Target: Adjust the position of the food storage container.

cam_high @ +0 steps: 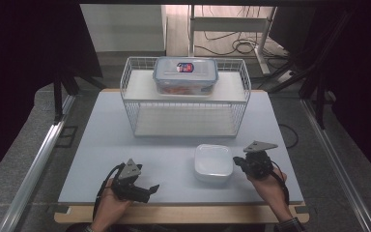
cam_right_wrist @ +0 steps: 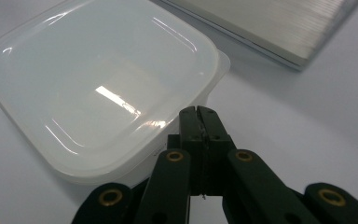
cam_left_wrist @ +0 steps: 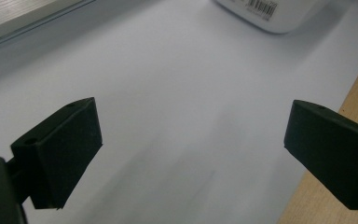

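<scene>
A white square lidded container sits on the pale table near the front right; its barcoded side peeks in at the top of the left gripper view. My right gripper is shut, jaws pressed together with nothing between them, its tip just beside the container's near right edge. At the front left my left gripper is open wide over bare table, pointing right toward the container. A clear lidded food box with a blue rim stands on top of a white wire rack.
The wire rack stands at the table's far middle, with a lower shelf behind the white container. A wooden front edge borders the table. Metal rails run along both sides, and cables lie on the floor beyond.
</scene>
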The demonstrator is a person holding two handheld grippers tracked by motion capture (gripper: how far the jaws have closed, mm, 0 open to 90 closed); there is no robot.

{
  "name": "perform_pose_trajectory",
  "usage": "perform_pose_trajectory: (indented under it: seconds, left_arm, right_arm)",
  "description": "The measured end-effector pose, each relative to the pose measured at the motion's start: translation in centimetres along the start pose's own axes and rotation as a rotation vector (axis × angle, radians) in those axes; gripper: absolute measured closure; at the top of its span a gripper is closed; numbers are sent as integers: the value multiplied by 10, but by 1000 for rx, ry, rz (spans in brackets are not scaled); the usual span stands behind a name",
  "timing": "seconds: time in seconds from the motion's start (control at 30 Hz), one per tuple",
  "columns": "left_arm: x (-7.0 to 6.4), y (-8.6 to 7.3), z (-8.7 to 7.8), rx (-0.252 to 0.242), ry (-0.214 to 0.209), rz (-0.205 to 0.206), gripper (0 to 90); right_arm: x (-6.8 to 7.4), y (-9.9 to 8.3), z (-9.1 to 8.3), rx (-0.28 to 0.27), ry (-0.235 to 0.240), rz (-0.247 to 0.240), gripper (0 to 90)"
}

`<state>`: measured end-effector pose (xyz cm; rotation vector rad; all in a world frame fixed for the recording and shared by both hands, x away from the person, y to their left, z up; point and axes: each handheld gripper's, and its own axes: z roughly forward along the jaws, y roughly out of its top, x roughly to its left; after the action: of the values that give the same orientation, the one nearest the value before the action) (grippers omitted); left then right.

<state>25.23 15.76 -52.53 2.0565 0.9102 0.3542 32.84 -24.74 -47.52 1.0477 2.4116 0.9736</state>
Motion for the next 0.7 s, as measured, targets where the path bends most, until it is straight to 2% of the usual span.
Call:
perform_pose_trajectory:
  seconds: [0.13,0.37,0.7]
  left_arm:
    - [1,0,-1,-17,-4,-18,50]
    - [2,0,-2,-30,1,-32,49]
    - [4,-1,0,-33,-42,-38,60]
  right_arm:
    - [12,6,8,-10,18,-27,897]
    - [26,13,19,-28,59,-35,897]
    - [49,22,31,-48,106,-58,897]
